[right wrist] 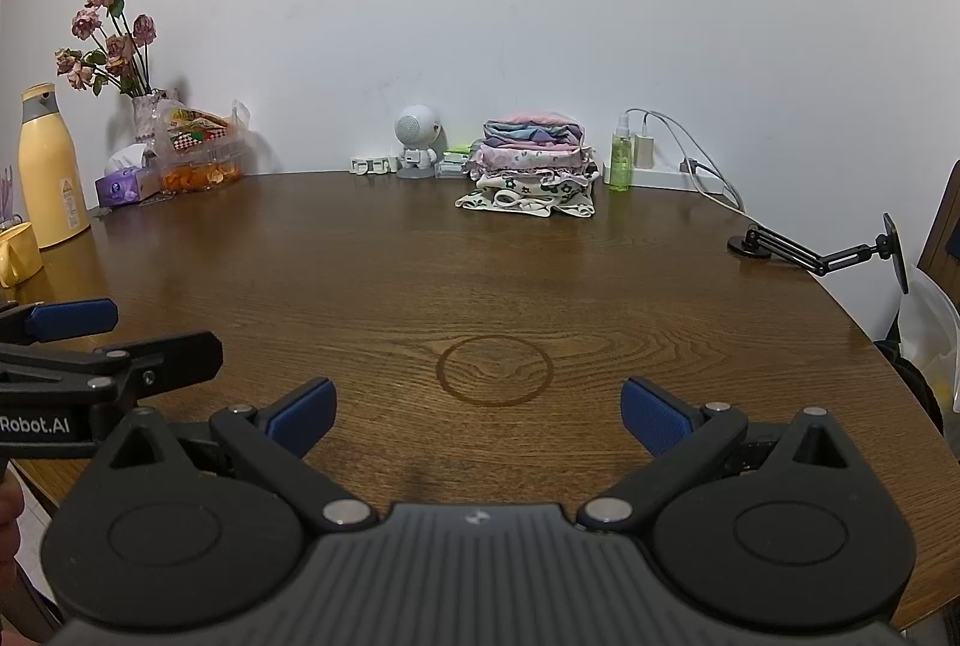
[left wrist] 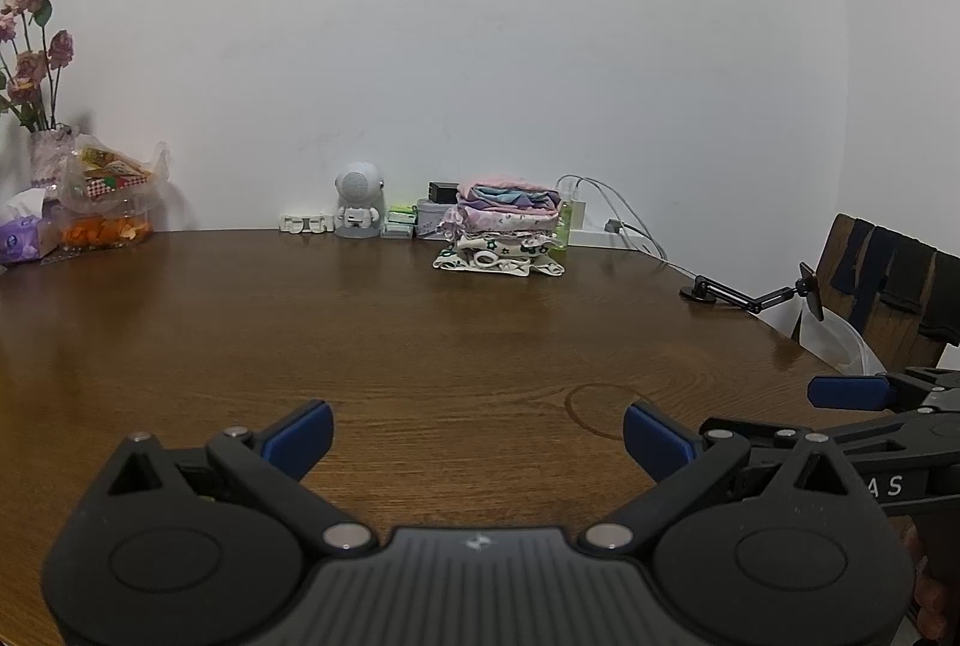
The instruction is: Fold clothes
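A stack of folded clothes (left wrist: pixel 503 226) in pink, purple and floral prints sits at the far side of the brown wooden table (left wrist: pixel 420 334), close to the wall; the right wrist view shows the same stack of folded clothes (right wrist: pixel 531 169). My left gripper (left wrist: pixel 477 439) hovers over the near table edge, open, with nothing between its blue pads. My right gripper (right wrist: pixel 477 415) is open too and holds nothing, above a faint ring mark (right wrist: pixel 495 370) in the wood. Each gripper appears at the edge of the other's view. No loose garment lies near either gripper.
Along the wall stand a vase of dried roses (right wrist: pixel 114 39), a tissue box (right wrist: pixel 123 187), a snack bag (right wrist: pixel 201 147), a yellow flask (right wrist: pixel 48 166), a small robot figure (right wrist: pixel 417 141), a green spray bottle (right wrist: pixel 621 156) and charger cables (right wrist: pixel 702 166). A black phone arm (right wrist: pixel 816 250) is at the right edge, a chair (left wrist: pixel 888 286) beyond it.
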The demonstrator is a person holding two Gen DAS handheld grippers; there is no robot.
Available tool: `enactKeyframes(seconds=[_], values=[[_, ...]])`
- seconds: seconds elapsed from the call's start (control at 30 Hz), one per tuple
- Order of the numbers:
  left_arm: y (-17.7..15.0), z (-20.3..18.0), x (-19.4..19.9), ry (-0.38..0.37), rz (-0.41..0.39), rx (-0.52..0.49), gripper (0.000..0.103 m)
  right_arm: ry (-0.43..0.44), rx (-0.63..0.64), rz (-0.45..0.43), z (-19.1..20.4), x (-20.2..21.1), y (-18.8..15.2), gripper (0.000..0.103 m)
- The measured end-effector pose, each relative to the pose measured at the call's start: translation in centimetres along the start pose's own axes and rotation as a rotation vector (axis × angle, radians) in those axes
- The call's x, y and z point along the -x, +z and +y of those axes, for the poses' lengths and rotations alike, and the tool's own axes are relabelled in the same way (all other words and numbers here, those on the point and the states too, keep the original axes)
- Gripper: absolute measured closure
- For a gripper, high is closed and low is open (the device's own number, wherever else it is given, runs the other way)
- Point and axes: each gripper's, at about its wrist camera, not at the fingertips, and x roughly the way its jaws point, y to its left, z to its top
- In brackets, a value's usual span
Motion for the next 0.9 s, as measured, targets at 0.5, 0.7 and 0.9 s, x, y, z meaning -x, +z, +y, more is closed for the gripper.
enactKeyframes(seconds=[0.5,0.7,0.9], values=[[-0.17,-0.04,-0.06,0.001,0.004,0.001,0.000,0.001,-0.001,0.011,-0.15,-0.34,0.01,0.000],[-0.24,-0.08,-0.15,0.006,0.009,0.001,0.000,0.002,-0.001,0.019,-0.23,-0.59,0.01,0.000],[-0.33,-0.14,-0.30,0.009,0.014,0.003,0.000,0.004,-0.001,0.025,-0.26,-0.81,0.04,0.000]])
